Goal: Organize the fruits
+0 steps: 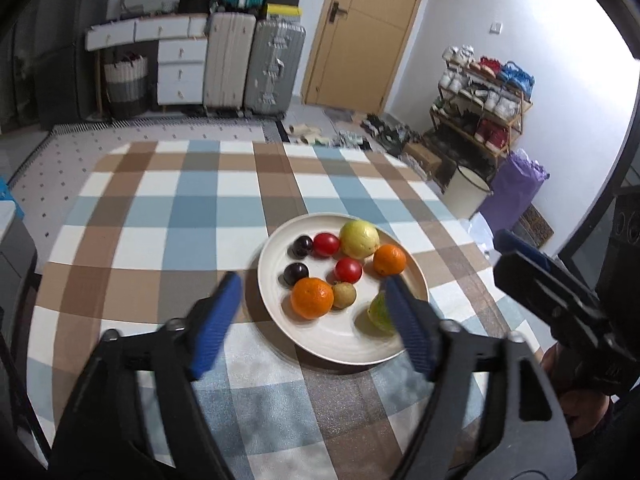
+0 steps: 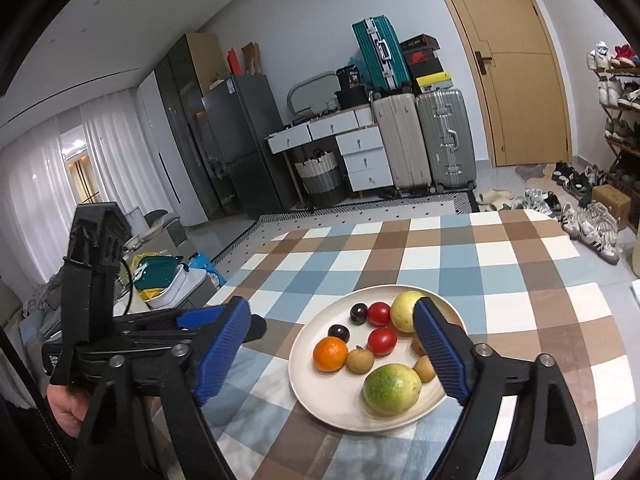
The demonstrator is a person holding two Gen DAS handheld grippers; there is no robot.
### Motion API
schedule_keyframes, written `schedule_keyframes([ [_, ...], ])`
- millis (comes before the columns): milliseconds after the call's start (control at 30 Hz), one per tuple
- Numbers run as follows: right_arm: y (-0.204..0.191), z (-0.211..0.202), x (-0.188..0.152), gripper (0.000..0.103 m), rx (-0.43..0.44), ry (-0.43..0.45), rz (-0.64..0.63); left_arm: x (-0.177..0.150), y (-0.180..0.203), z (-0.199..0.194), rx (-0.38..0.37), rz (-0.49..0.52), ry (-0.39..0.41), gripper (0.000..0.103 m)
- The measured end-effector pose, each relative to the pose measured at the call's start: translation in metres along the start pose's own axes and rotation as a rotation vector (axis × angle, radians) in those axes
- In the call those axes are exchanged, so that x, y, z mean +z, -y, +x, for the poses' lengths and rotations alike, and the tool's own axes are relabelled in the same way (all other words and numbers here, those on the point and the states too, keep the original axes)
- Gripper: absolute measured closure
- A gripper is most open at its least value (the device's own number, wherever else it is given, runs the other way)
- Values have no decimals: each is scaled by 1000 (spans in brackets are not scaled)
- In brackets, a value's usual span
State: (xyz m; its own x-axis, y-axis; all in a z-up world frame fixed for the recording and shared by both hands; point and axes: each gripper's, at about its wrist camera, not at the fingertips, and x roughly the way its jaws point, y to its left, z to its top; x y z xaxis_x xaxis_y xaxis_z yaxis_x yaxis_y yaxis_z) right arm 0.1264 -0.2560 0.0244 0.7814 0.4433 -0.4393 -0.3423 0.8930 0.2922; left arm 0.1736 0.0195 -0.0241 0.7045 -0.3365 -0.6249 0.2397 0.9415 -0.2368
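Ten fruits sit on one round white plate (image 2: 308,392), which lies on the checked worktop (image 2: 520,288) in the lower middle of both views. Count them in the right wrist view: two oranges, one in full view (image 2: 330,354) and one mostly hidden behind a blue finger, two red tomatoes (image 2: 382,341), two dark plums (image 2: 359,313), one yellow fruit (image 2: 405,311), one big green fruit (image 2: 391,389), and two small brown fruits (image 2: 360,360).

Both tools hang above the worktop and point down at the plate. The left gripper (image 1: 316,316) has its fingers (image 1: 218,320) spread wide, with nothing held; the near orange (image 1: 312,298) shows in the gap below. The right gripper (image 2: 334,360) is also wide apart and holds nothing. A hand (image 2: 66,408) grips the left tool's handle at the lower left of the right wrist view.
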Motion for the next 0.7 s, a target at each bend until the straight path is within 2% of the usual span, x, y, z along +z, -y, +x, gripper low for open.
schedule_keyframes([
  [33,-1,-3,-1,10,-4,11,-2,-2,1,-6,14,4,21,19],
  [133,-3,-14,-7,7,-1,45,-13,-6,8,-20,80,32,65,16],
  [200,-4,-19,-11,5,-1,64,-28,-11,14,-29,105,60,107,10],
  [233,-5,-21,-14,4,-6,77,-38,-12,16,-32,116,69,129,0],
  [300,-7,-24,-21,2,-19,99,-54,-19,20,-43,137,86,193,0],
  [433,-7,-30,-31,1,-48,119,-63,-26,25,-53,144,92,207,0],
  [533,-7,-35,-33,1,-64,124,-78,-36,26,-60,149,90,254,0],
  [700,-6,-51,-41,1,-79,188,-98,-53,25,-62,173,118,318,0],
])
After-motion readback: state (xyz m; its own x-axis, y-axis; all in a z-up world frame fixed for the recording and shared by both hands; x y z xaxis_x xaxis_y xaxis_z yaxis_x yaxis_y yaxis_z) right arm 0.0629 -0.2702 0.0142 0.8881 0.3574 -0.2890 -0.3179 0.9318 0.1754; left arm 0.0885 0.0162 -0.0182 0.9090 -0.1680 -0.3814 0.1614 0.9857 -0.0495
